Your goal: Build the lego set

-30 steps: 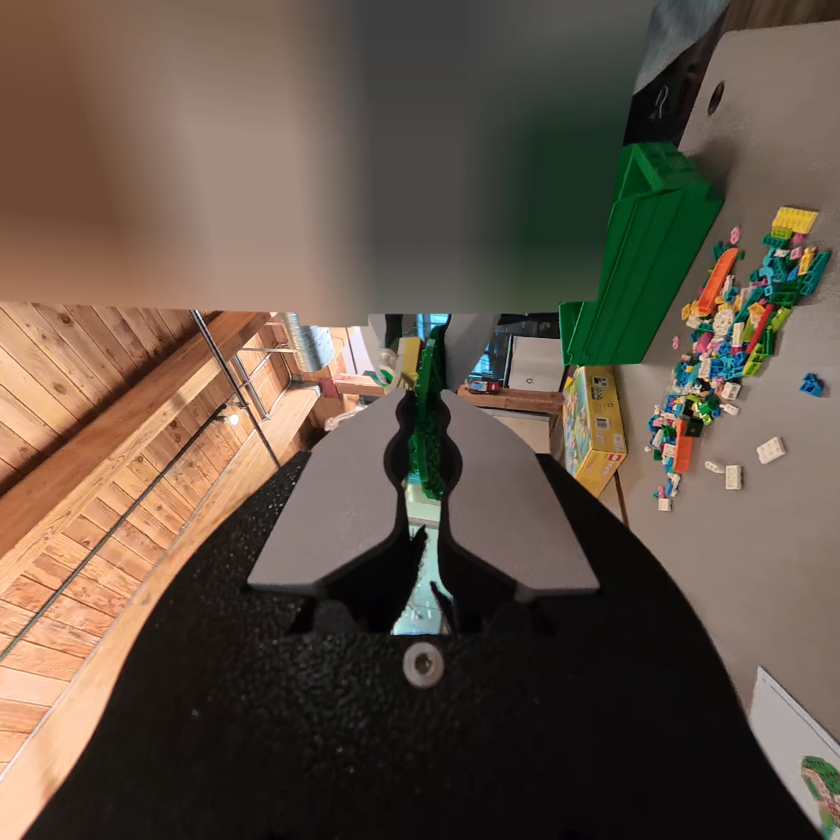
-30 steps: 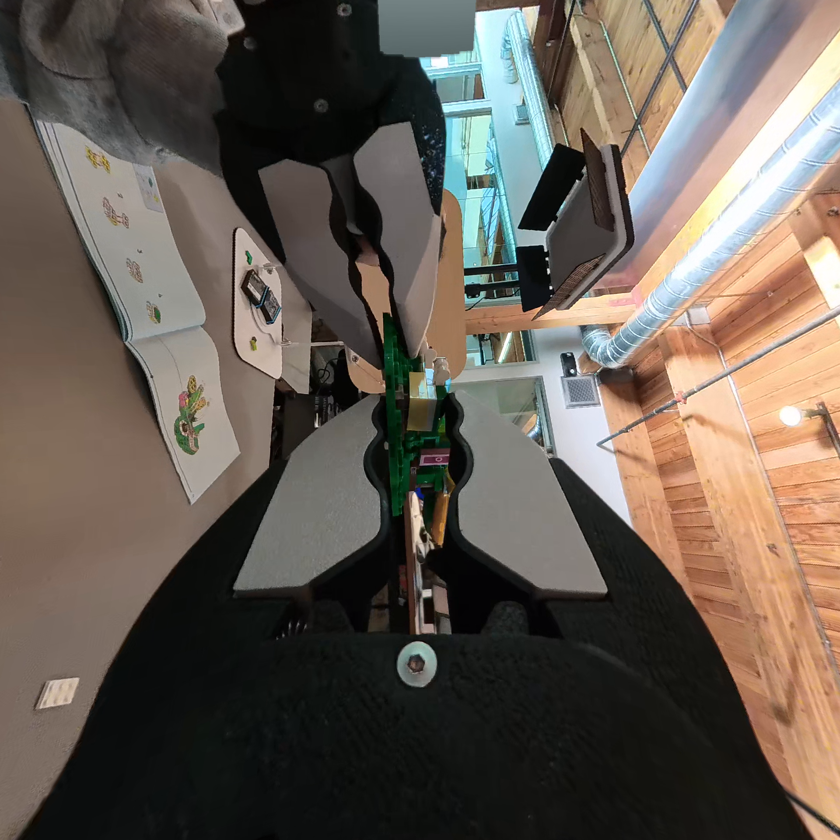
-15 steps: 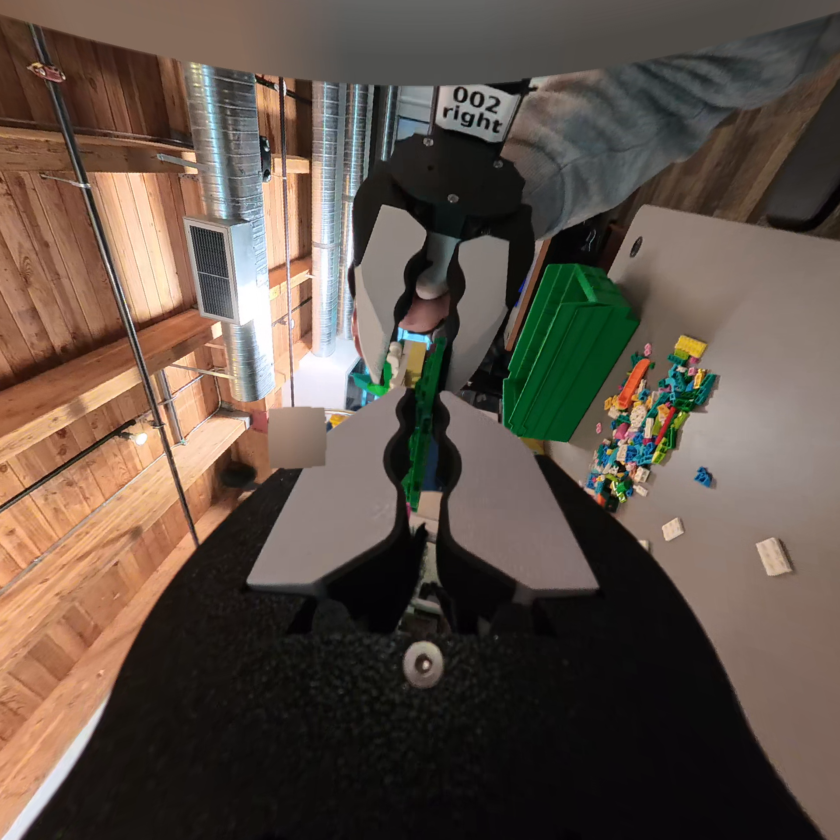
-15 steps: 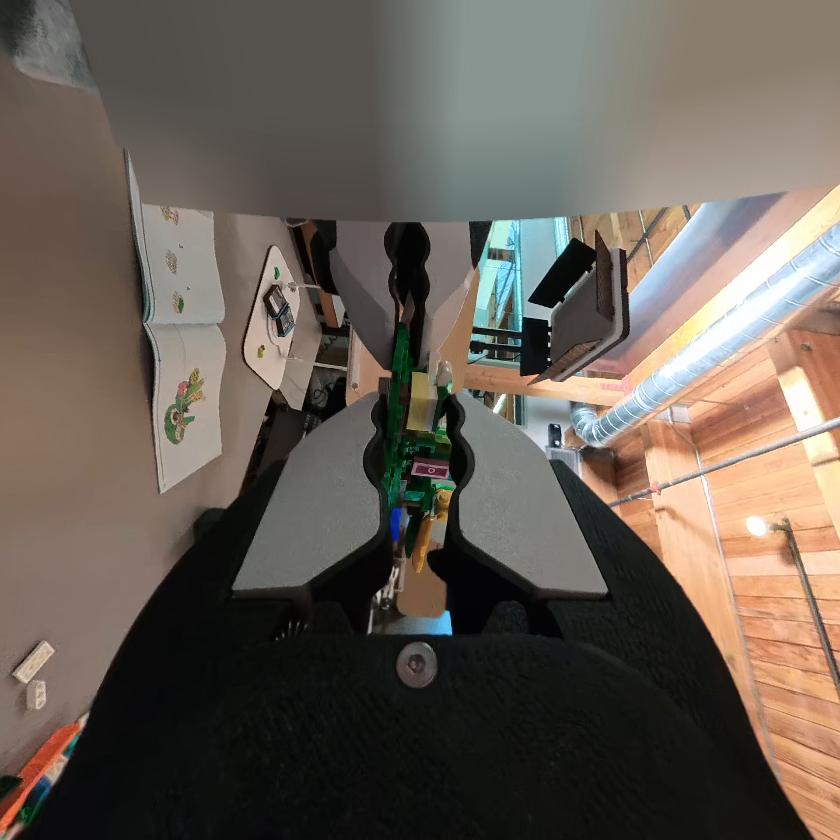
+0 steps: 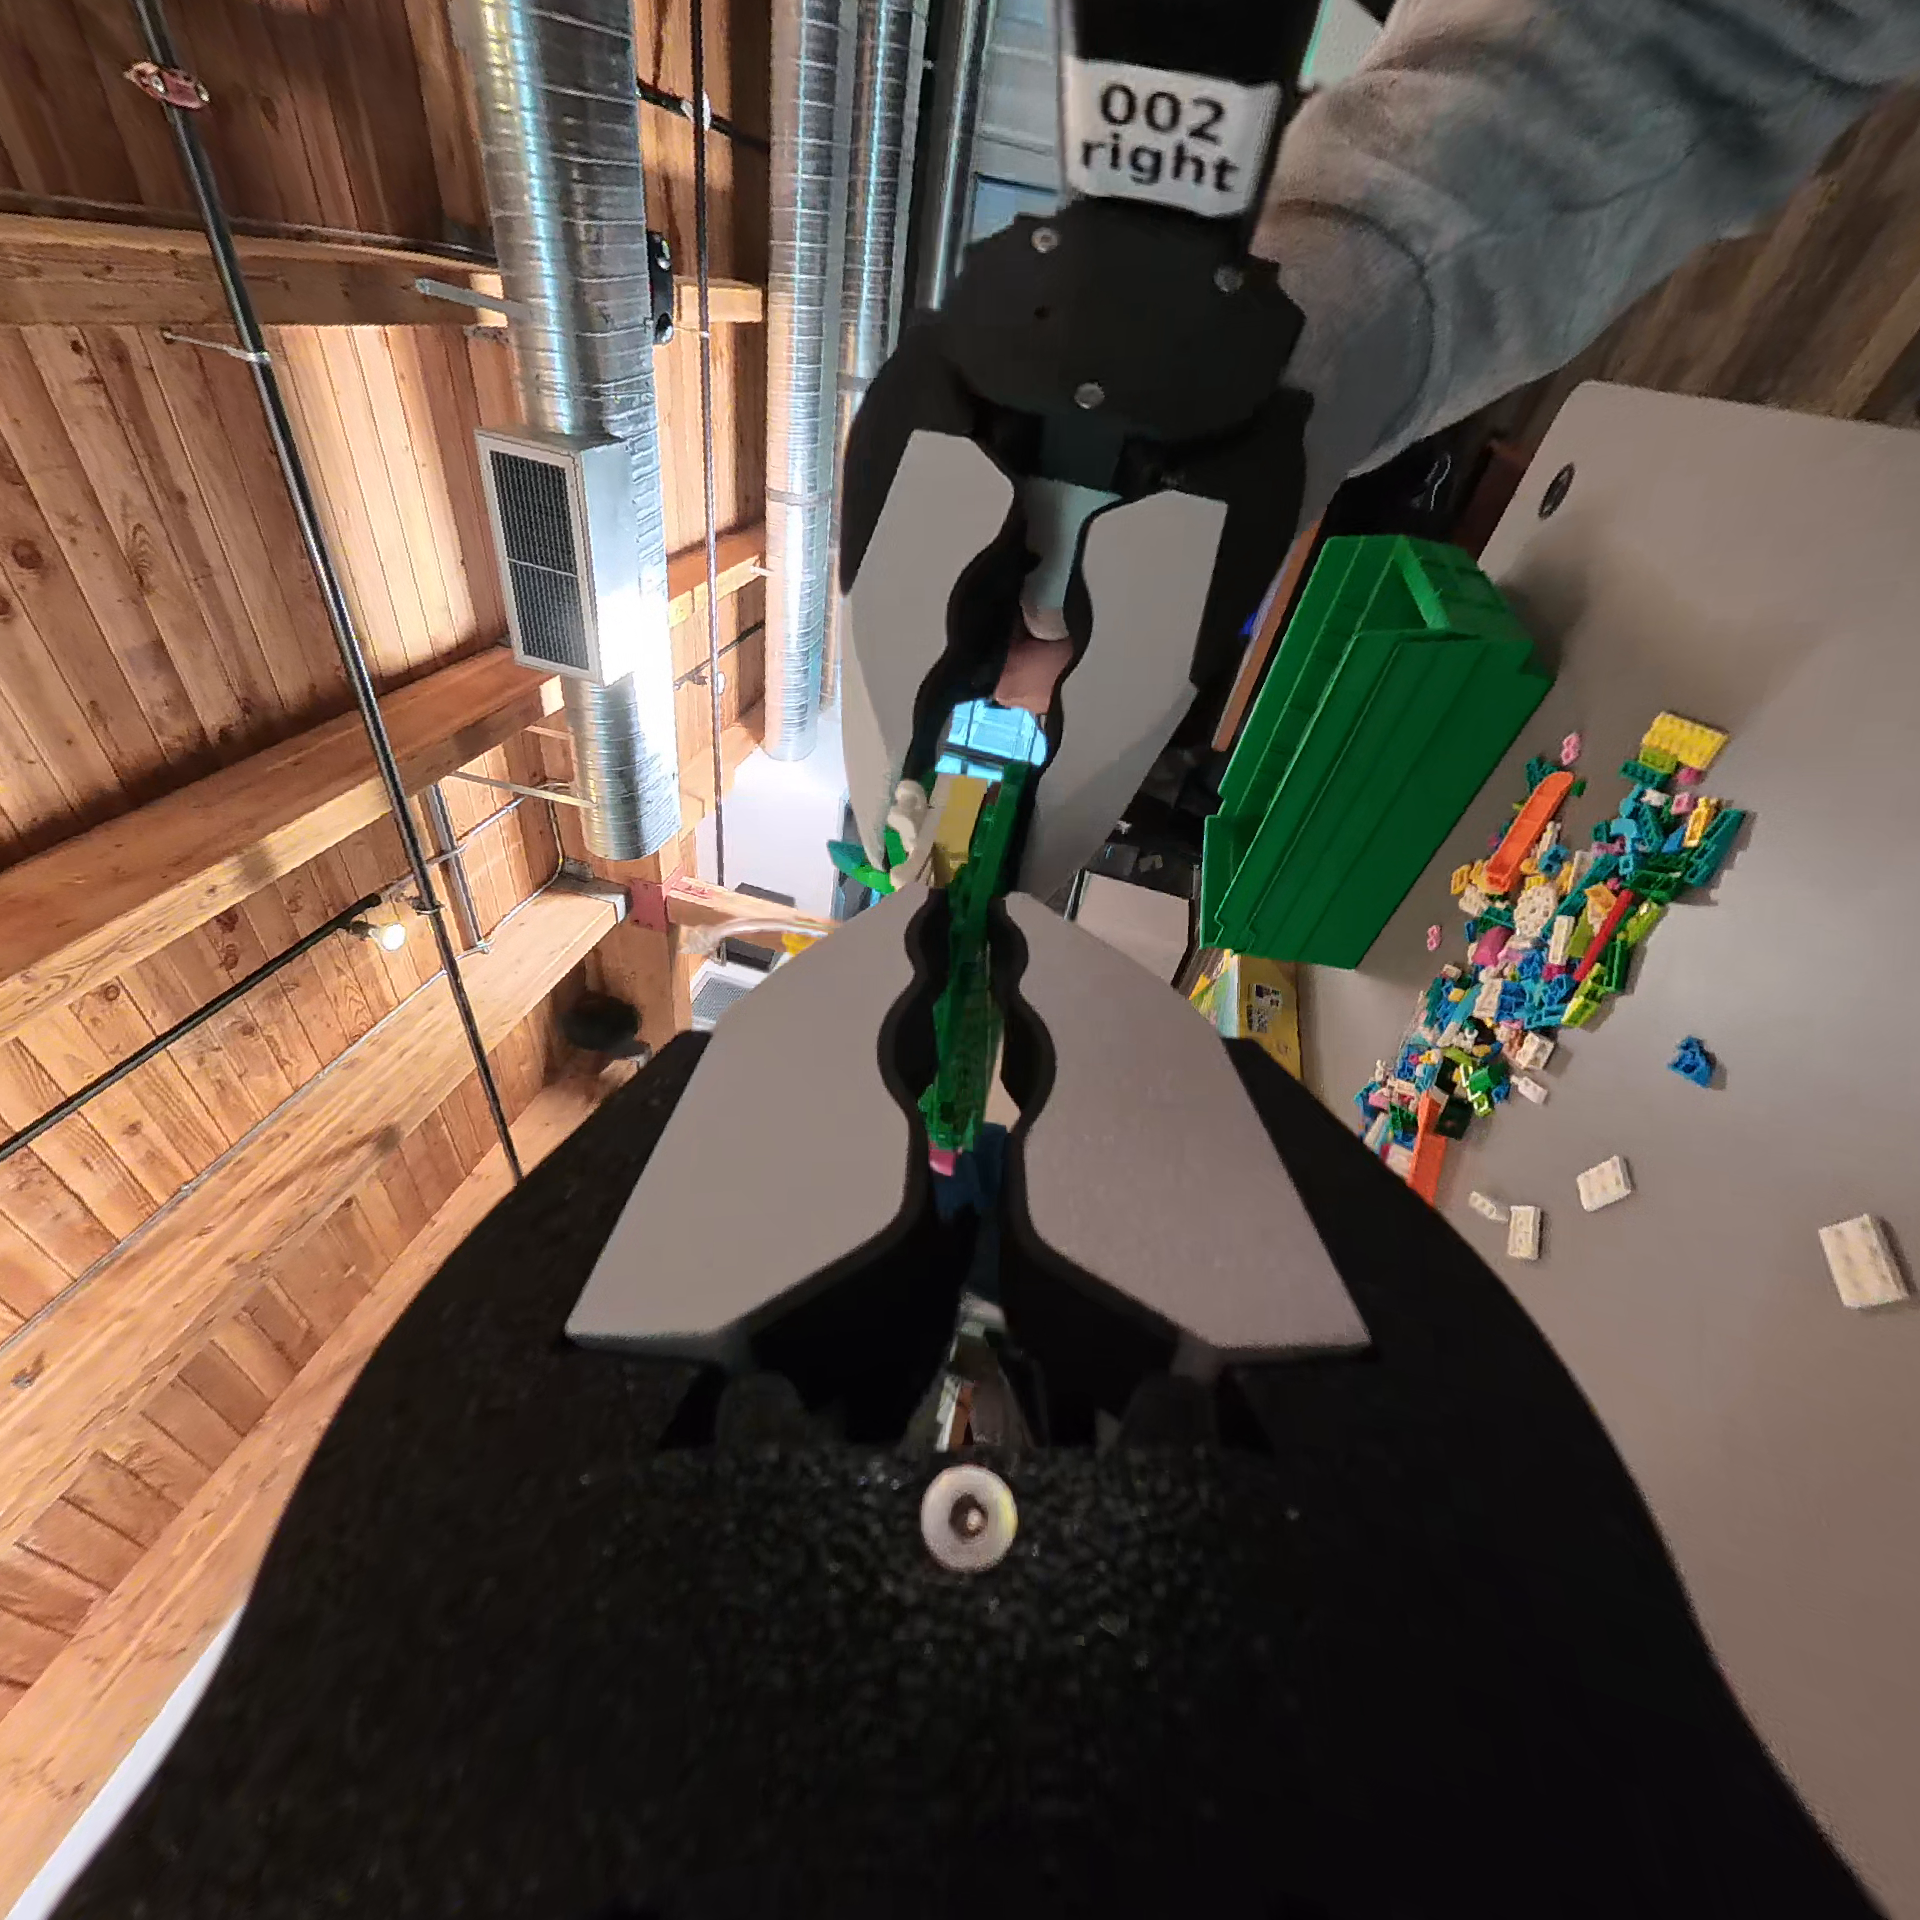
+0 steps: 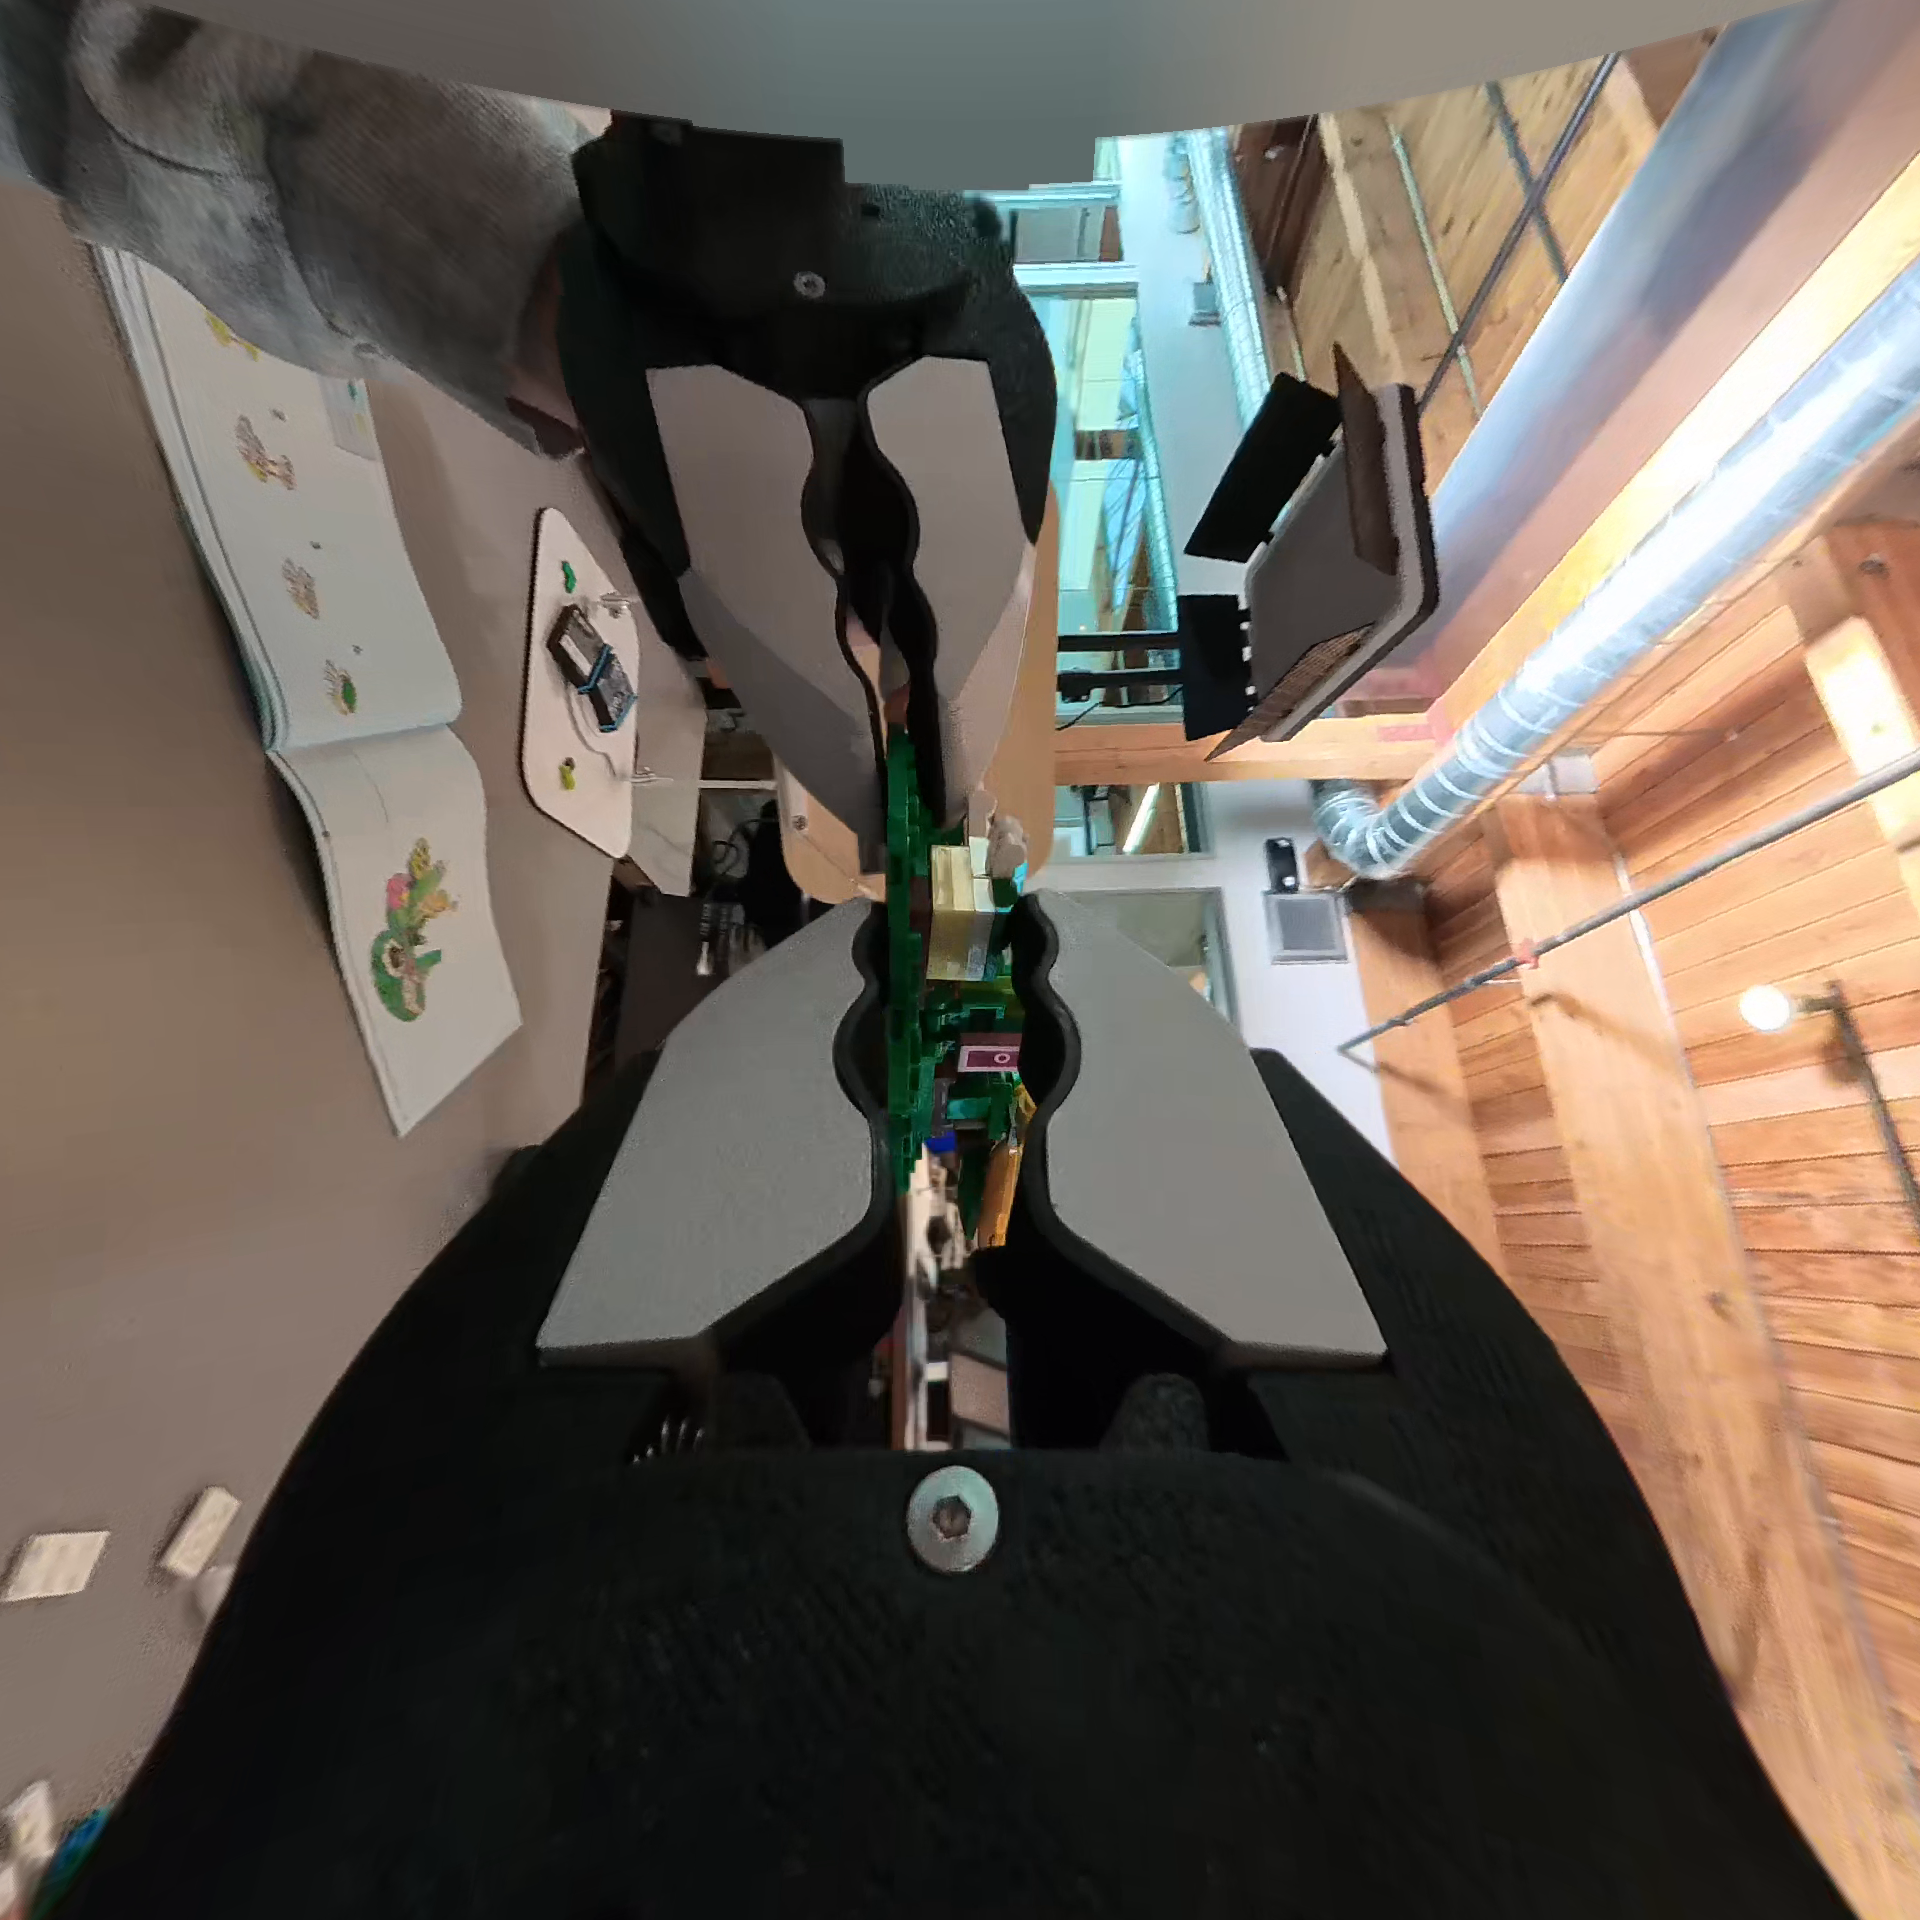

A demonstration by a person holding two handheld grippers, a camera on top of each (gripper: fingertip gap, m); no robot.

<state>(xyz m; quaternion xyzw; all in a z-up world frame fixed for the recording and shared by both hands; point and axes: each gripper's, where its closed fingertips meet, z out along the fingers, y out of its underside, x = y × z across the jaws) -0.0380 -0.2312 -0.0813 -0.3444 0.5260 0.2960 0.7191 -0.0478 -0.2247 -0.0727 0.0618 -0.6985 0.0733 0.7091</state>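
A green lego build (image 5: 964, 1023), a flat green plate seen edge-on with cream, pink and yellow pieces on one side (image 6: 961, 920), is held in the air between both grippers. My left gripper (image 5: 966, 899) is shut on one end of it. My right gripper (image 6: 945, 904) is shut on the other end, over the plate and the pieces on it. The two grippers face each other nearly tip to tip: the right one (image 5: 961, 831) shows in the left wrist view, the left one (image 6: 920, 821) in the right wrist view. A pile of loose bricks (image 5: 1558, 935) lies on the grey table (image 5: 1714, 1507).
A green bin (image 5: 1361, 758) lies at the table's far end, with a yellow box (image 5: 1257, 1008) beside it. Loose white bricks (image 5: 1865, 1262) lie near the pile. An open instruction booklet (image 6: 353, 727) and a white card with small parts (image 6: 577, 686) lie on the table. A grey sleeve (image 5: 1507, 208) is behind the right gripper. Left and right tips are no more than a few centimetres apart.
Both views have swung round as the two grippers turned together with the build. Both stay shut on it. In the last half second the movement is small.
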